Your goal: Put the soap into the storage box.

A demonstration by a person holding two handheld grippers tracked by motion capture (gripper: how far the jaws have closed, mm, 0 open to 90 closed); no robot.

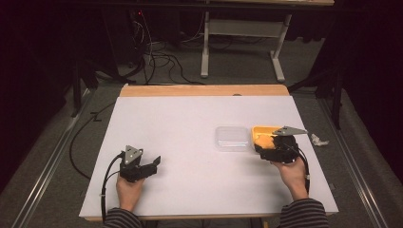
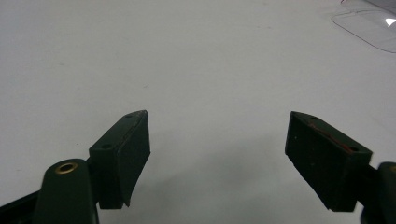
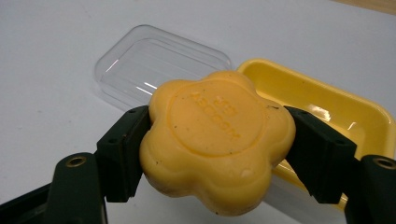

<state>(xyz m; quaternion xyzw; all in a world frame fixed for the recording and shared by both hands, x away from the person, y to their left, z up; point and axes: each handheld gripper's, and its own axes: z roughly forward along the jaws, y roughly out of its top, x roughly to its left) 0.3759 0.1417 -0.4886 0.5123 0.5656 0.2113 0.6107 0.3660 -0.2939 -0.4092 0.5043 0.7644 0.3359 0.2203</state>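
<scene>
The right gripper [image 3: 217, 144] pinches the flower-shaped soap [image 3: 217, 140] across its sides; it looks firm but slippery. The left gripper [image 2: 217, 154] rests with jaws spread, holding nothing.

black grippers [image 1: 147, 166] (grey three-cornered plates, brass rivets, black cables); sleeves [image 1: 304, 213] seemingly dark-striped.

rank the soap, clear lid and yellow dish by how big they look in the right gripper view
1. Flower-shaped soap, though it is nearest the camera.
2. and 3. Yellow dish and clear lid look alike; the soap hides part of both.
</scene>
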